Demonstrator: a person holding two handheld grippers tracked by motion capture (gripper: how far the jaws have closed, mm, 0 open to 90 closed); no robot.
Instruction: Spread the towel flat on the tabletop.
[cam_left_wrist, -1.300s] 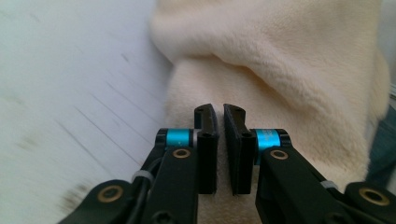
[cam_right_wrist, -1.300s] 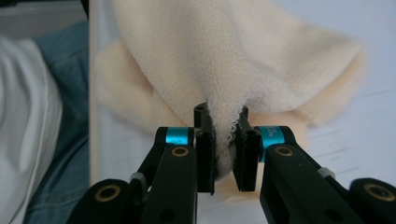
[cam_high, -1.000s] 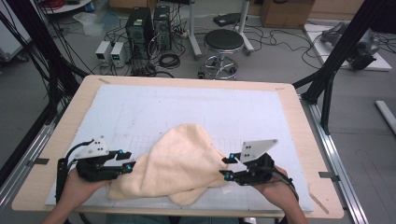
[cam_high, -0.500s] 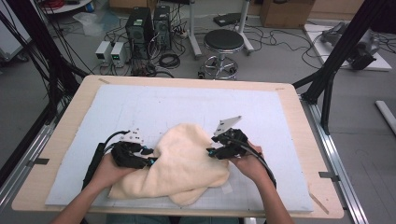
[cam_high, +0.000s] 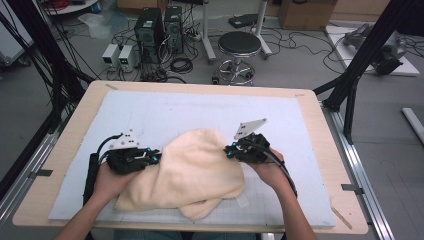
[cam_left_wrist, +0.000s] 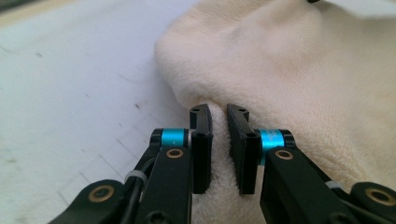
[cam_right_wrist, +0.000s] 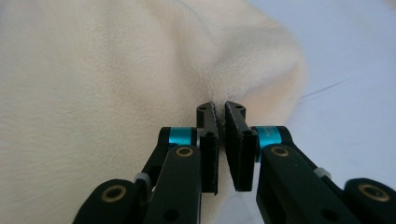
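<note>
**Both grippers pinched on the cream towel, one at each side**

Left gripper sat at the towel's left edge, its jaws having just been closing, and in the left gripper view they were clamped on a raised ridge of the cream towel, with pile bulging up between the pads. That hold looked chosen to catch the fabric near its edge rather than the thick middle, so a pull would carry one side of the cloth and not just a tuft. The left hand lay low behind it, close to the white mat, which suited a grip taken close to the surface.

Between the two tools the towel lay crumpled and humped on the mat, toward the near side of the wooden table, folds piled loosely and a lobe hanging toward the front edge. Its bunched state is probably why both sides were taken at once: a limp cloth spreads only when drawn from opposite ends.

Right gripper met the towel's right edge, its jaws likewise having just been closing; in the right gripper view they were nipped on a fold of towel, the fabric puckering toward the pads. The right hand angled inward, mirroring the left.
</note>
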